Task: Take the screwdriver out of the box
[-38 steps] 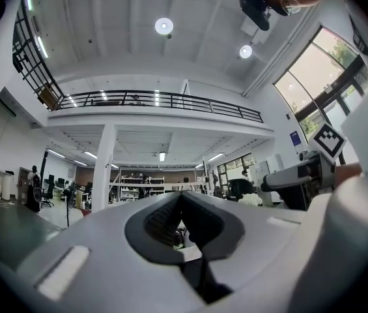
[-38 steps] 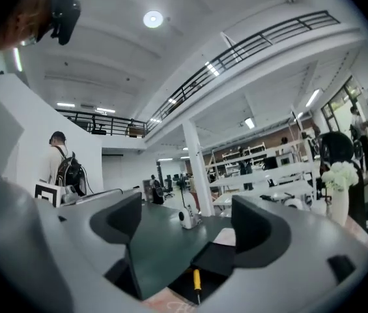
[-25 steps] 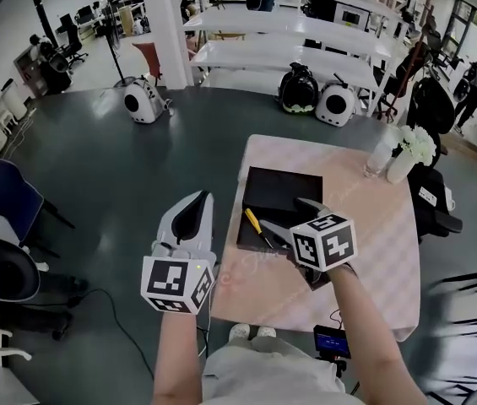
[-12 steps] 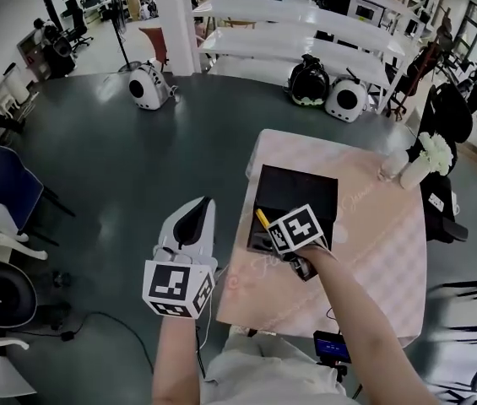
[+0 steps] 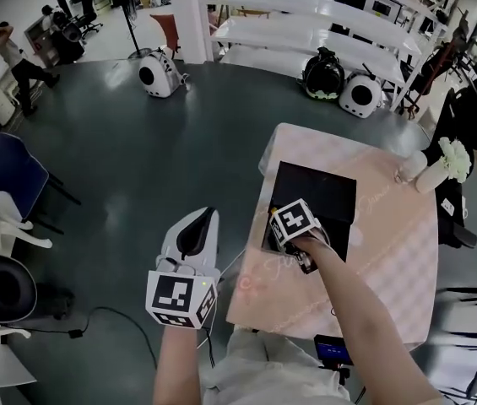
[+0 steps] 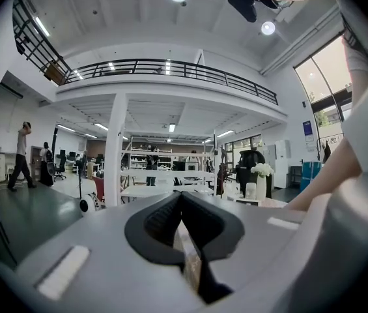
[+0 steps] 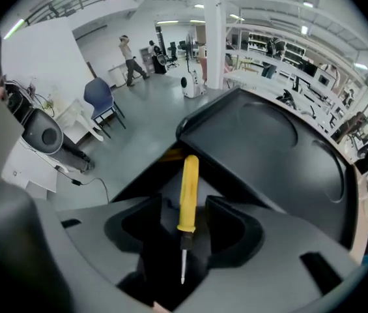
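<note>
1. Two grippers are in view. The right gripper is low over the black box, and the left gripper hangs above the grey floor, off the left edge of the table.
2. The box lies on the pink checked cloth, just inside the table's left edge and about midway along it.
3. In the right gripper view, the yellow-handled screwdriver lies lengthwise in the gap of the right gripper. Its thin metal shaft points back toward the camera.
4. That claw is spread: a dark gap shows on each side of the handle, and the pads seem clear of it, though the wide-angle lens makes this hard to judge.
5. The screwdriver lies at the box's left side. The broad black face of the box rises to its right.
6. In the left gripper view, the left gripper has its tips pressed together with nothing between them.
7. White flowers stand near the table's far right corner, well apart from the box.
</note>
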Demonstrator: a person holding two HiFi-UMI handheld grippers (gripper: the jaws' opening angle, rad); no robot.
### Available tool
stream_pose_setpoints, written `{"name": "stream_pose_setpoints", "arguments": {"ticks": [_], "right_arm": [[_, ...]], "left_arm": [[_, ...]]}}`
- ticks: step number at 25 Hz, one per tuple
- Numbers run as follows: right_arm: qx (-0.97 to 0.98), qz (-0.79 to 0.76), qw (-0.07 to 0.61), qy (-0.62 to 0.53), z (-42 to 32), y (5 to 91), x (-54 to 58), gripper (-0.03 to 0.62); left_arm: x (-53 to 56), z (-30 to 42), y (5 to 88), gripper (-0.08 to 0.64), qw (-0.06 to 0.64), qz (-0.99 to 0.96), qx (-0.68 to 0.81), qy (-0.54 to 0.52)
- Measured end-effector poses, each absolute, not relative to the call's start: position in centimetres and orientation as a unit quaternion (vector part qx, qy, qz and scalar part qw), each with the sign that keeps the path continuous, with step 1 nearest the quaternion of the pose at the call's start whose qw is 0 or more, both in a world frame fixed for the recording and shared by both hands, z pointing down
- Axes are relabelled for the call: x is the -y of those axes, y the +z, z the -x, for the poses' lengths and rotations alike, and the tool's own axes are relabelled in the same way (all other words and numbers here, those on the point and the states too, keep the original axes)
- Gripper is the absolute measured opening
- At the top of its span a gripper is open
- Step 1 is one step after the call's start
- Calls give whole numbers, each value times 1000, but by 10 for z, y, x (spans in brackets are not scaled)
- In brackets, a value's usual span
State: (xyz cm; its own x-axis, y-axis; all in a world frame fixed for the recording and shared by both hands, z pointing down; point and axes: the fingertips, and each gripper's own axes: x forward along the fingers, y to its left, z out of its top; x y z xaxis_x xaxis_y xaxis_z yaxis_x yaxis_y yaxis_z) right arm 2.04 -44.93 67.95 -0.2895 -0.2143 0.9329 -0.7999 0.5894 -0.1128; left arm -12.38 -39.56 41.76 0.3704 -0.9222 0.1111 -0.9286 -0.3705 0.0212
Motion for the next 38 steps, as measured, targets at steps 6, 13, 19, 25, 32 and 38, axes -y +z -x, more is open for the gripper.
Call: {"name": "stream_pose_setpoints", "arguments": {"ticks": [6, 13, 19, 25, 32, 38], "right_arm": [[718, -336, 538, 287, -22, 701, 453, 225], [706, -340, 548, 293, -31, 697, 450, 87], [712, -327, 558, 272, -29, 694, 450, 86], [737, -291, 566, 227, -29, 678, 443, 86], [756, -275, 552, 220, -30, 648, 432, 86], [780, -288, 515, 210, -34, 608, 433, 86]], "left_arm": [[389, 142, 437, 9, 67, -815, 574, 39], [385, 151, 436, 9, 71, -811, 579, 41], [383, 147, 438, 9, 71, -816, 571, 45], [386, 141, 427, 9, 62, -823, 563, 40], [385, 122, 402, 9, 38, -835, 548, 28], [388, 108, 374, 9, 17, -841, 540, 7]]}}
